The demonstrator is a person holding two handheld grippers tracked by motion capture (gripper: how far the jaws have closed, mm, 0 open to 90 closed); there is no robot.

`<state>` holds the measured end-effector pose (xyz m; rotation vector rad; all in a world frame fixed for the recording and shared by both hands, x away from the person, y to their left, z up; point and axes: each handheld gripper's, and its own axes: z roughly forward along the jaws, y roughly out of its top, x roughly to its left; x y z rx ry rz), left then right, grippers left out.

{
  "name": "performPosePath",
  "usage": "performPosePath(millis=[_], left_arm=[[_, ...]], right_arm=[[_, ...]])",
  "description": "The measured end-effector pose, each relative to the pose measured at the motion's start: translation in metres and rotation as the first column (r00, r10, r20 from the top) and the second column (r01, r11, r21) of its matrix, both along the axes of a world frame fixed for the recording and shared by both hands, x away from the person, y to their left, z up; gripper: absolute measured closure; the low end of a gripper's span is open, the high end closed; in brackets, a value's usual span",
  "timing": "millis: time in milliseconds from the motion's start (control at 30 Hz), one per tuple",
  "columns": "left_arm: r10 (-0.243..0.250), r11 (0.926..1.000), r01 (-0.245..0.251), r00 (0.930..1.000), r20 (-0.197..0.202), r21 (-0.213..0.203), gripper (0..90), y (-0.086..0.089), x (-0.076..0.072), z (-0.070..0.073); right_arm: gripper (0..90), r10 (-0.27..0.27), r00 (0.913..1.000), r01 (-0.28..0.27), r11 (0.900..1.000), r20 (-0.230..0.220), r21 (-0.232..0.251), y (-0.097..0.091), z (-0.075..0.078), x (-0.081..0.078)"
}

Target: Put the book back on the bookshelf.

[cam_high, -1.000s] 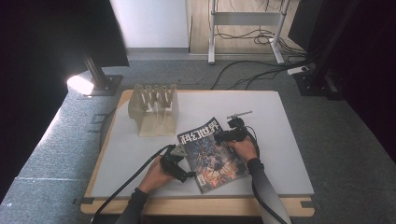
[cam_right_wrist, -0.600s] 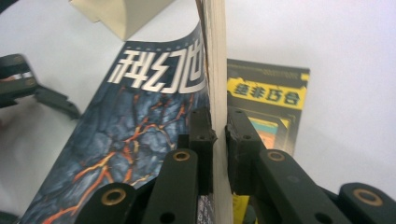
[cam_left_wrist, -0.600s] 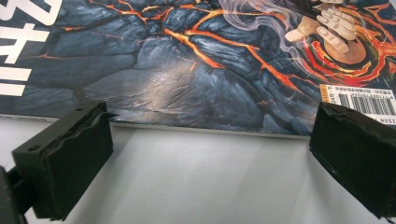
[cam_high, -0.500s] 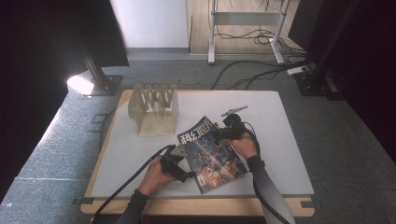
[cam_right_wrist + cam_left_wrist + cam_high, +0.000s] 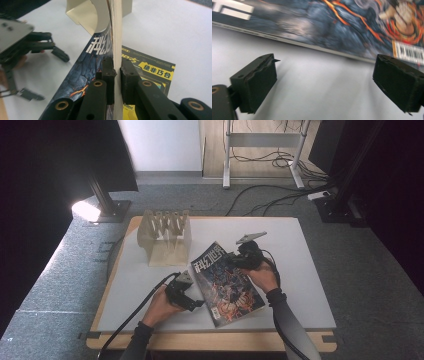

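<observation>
Right tongs grip a magazine edge — left tongs wide beside it.

Near the front of the surface, the left tongs stand wide and empty, just beside the magazine. The right tongs are clamped on its lifted edge — the cover tilts up off the surface. Farther back stands a wooden rack.

A pale wooden slotted rack stands upright on the far left part of the white tabletop, its row of dividers pointing up. On the grey carpet past the table's left corner, a black stand base sits beside a bright patch of light. Farther back, black cables trail across the carpet near the white legs of a metal frame.
</observation>
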<state>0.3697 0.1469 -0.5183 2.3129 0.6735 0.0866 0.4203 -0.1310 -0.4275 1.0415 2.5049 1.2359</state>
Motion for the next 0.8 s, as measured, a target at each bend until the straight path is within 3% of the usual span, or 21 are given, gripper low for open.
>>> performPosePath(millis=[67,133,333,567,800], left_arm=[[0.006,0.9989,-0.007,0.9999,-0.015,-0.046,6.3,0.003,0.005,0.004],[0.019,0.9976,-0.020,0.9997,-0.016,-0.066,6.8,0.003,0.008,0.007],[0.019,0.9962,-0.022,0.9991,-0.037,-0.084,7.9,-0.001,0.016,0.013],[0.016,0.9893,-0.027,0.9968,-0.078,-0.143,9.8,-0.005,0.028,0.013],[0.047,0.9905,-0.053,0.9978,-0.047,-0.127,19.9,-0.005,0.028,0.024]], right_arm=[[81.6,0.006,0.9999,-0.006,1.0000,0.014,0.002,0.000,0.006,-0.003],[81.6,0.010,0.9996,-0.010,0.9999,0.026,0.007,0.000,0.012,-0.007],[81.6,0.029,0.9979,-0.030,0.9994,0.058,0.016,0.000,0.026,-0.016],[81.5,0.056,0.9951,-0.058,0.9979,0.081,0.028,0.002,0.038,-0.023],[81.4,0.070,0.9939,-0.073,0.9966,0.086,0.038,-0.001,0.043,-0.024]])
